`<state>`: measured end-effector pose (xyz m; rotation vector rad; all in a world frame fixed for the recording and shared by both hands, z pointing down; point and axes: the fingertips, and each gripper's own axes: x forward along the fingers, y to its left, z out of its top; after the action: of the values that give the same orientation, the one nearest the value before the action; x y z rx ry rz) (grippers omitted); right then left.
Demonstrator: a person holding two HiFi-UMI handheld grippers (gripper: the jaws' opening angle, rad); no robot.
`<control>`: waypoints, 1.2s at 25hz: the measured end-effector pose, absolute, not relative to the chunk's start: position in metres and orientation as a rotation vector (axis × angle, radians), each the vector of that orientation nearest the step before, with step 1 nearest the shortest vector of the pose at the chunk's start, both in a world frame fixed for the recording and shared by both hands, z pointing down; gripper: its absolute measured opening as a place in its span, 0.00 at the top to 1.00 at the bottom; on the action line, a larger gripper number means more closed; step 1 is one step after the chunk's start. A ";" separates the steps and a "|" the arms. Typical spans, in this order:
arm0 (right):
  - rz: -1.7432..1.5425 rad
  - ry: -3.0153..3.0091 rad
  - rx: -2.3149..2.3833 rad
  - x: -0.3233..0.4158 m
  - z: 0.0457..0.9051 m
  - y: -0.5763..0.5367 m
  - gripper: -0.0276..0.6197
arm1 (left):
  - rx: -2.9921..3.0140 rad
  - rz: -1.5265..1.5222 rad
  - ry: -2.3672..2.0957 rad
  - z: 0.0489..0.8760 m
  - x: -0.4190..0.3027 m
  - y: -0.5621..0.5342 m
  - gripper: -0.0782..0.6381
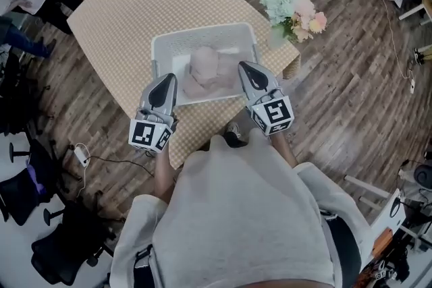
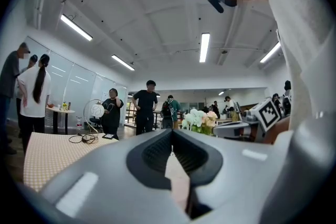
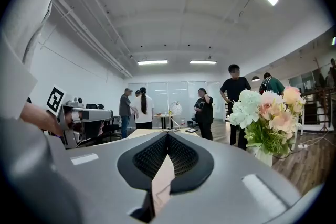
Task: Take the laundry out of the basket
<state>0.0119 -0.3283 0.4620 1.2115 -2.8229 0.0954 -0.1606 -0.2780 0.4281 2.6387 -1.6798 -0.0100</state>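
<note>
None of the laundry is out yet, as I judge it: the soft, pale pink heap of crumpled cloth point(image 1: 204, 71) sits mounded inside the white rectangular plastic basket with slatted walls point(image 1: 202, 32). The basket stands on the desk with its beige checked covering point(image 1: 128, 17). The left claw point(image 1: 169, 77) and right claw point(image 1: 241, 65) hover at the basket's near rim, each pinched together on nothing.

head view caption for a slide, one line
Left gripper and right gripper, both shut, flank pink laundry in a white basket.
</note>
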 end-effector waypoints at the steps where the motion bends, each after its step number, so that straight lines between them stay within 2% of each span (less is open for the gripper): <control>1: 0.106 -2.819 1.217 0.010 0.463 -0.329 0.96 | 2.639 -0.004 -1.675 0.429 -0.162 -0.278 0.88; 10: 0.201 -2.727 1.256 0.005 0.486 -0.326 0.96 | 2.593 -0.012 -1.635 0.443 -0.181 -0.277 0.88; 16: 0.140 -2.649 1.219 -0.010 0.499 -0.332 0.96 | 2.577 -0.041 -1.604 0.455 -0.194 -0.286 0.88; 19: -0.118 -2.538 1.081 -0.026 0.504 -0.331 0.96 | 2.576 -0.060 -1.595 0.455 -0.198 -0.286 0.88; 24: -0.858 -1.984 0.512 -0.055 0.557 -0.324 0.96 | 2.583 -0.080 -1.577 0.457 -0.198 -0.288 0.88; 26: -0.919 -1.871 0.369 -0.060 0.577 -0.325 0.96 | 2.583 -0.093 -1.574 0.456 -0.198 -0.287 0.88; 30: -0.812 -1.912 0.306 -0.067 0.585 -0.326 0.96 | 2.584 -0.112 -1.574 0.454 -0.197 -0.286 0.88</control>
<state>-0.0669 -0.3265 0.5849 0.3063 -1.9119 -0.8117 -0.1974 -0.2863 0.4537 2.5843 -1.5745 -0.1123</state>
